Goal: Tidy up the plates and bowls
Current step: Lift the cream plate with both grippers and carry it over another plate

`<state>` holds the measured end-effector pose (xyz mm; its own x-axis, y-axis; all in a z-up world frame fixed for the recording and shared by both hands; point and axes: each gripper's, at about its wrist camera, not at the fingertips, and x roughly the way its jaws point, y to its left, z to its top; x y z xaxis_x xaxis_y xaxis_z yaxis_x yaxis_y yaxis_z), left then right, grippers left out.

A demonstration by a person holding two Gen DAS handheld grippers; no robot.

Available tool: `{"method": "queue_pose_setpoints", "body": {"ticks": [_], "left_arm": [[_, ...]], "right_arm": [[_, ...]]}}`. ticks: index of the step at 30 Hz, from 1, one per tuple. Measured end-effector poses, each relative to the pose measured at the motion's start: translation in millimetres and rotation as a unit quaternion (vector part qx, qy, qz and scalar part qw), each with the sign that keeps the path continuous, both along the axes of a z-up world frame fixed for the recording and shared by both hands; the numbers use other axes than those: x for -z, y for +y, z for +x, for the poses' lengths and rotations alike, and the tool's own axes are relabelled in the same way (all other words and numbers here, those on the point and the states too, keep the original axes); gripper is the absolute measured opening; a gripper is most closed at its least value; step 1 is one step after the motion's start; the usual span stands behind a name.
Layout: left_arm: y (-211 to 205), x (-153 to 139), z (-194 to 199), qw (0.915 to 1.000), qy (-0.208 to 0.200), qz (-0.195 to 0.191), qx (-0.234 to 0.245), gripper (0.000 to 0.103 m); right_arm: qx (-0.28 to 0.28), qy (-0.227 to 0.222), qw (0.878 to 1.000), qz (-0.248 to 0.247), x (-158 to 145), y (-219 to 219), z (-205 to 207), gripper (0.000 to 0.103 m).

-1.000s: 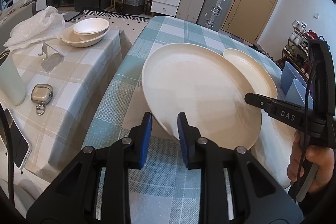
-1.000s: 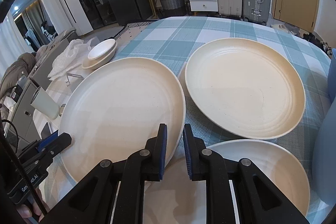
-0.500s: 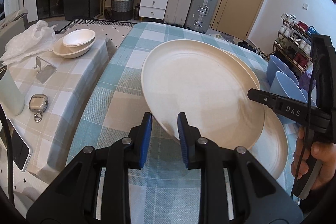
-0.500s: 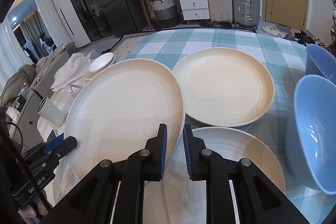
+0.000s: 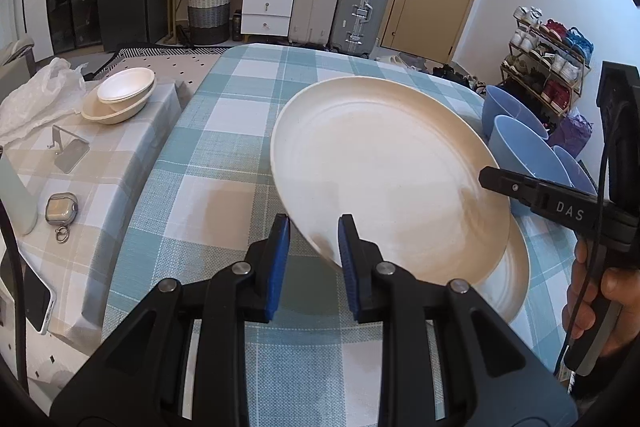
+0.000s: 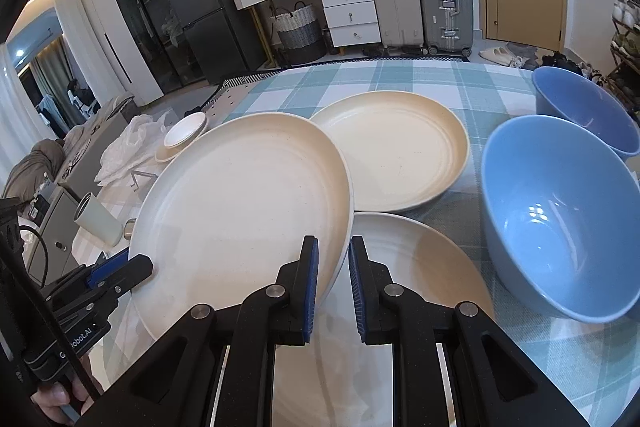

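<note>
A large cream plate [image 5: 384, 171] hangs tilted above the teal checked table [image 5: 224, 163], held at two opposite rims. My left gripper [image 5: 312, 239] is shut on its near left rim. My right gripper [image 6: 334, 255] is shut on its right rim [image 6: 240, 211]. Below it lies a white plate [image 6: 420, 267], partly covered, whose edge [image 5: 508, 287] also shows in the left wrist view. A second cream plate [image 6: 400, 155] rests flat farther back. Two blue bowls [image 6: 560, 235] [image 6: 588, 111] stand at the right.
To the left is a side table with a beige checked cloth [image 5: 100, 167]. It bears stacked small cream bowls [image 5: 120, 95], a plastic bag [image 5: 36, 99], a phone stand [image 5: 68, 151], an earbud case [image 5: 60, 211] and a pale tumbler [image 6: 100, 223]. Suitcases and drawers stand behind.
Both grippers have raised the cream plate and carried it rightward over the white plate. The blue bowls have come into view on the right.
</note>
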<state>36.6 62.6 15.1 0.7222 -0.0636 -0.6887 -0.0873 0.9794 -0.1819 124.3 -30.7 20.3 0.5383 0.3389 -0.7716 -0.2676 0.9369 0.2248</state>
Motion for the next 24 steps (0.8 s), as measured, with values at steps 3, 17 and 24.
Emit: {"method": "queue_pose_setpoints", "body": {"ticks": [3,17,24], "left_arm": [[-5.9,-1.5,-0.9,1.0,0.0,0.003,0.008,0.022],[-33.0,2.6,-1.5,0.999,0.008,0.019,0.039,0.022],[-45.9,7.4,0.1,0.998,0.01,0.026,0.056,0.022]], "right_arm": [[0.006,0.0,1.0,0.001,-2.7,-6.4,-6.3,0.016],[0.034,-0.005,0.999,0.004,-4.9,-37.4,-37.3,0.016],[0.049,-0.003,0.999,-0.004,1.8,-49.9,-48.8,0.016]]}}
